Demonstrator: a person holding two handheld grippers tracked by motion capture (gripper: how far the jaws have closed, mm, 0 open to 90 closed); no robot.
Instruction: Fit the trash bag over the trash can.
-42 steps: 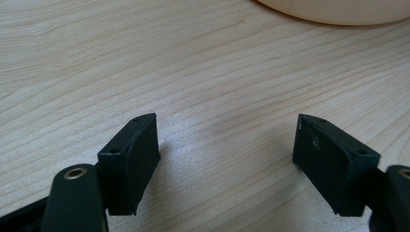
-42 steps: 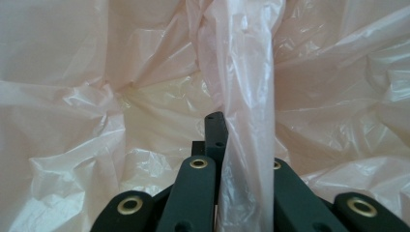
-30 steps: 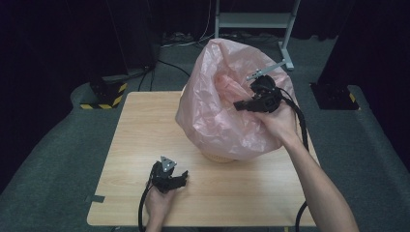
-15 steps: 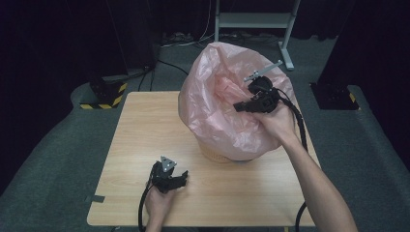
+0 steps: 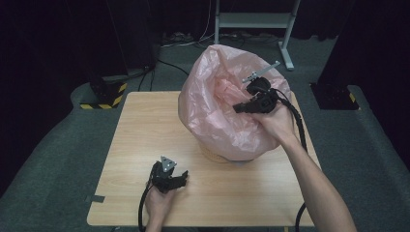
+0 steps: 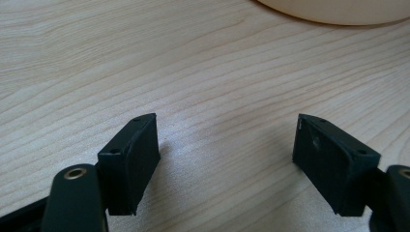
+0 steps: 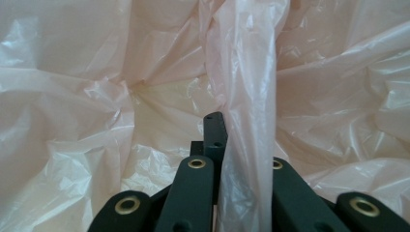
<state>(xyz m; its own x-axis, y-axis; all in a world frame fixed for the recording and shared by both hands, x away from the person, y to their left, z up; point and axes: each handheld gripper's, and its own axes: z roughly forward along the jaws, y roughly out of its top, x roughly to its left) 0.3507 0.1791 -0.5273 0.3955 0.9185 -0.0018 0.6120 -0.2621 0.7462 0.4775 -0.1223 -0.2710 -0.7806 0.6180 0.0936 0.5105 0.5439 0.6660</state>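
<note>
Over the far right part of the table your right gripper pinches a fold of the pink plastic bag at its open rim. From above you see the bag billowing over a pale round container whose base peeks out below it. Your right gripper view adds what the high view cannot: the film runs up as a tight strip between the pressed-together jaws, with crumpled bag beyond. Near the front edge your left gripper lies on the wood; its own view shows the jaws spread wide with bare wood between them and the container's rim ahead.
</note>
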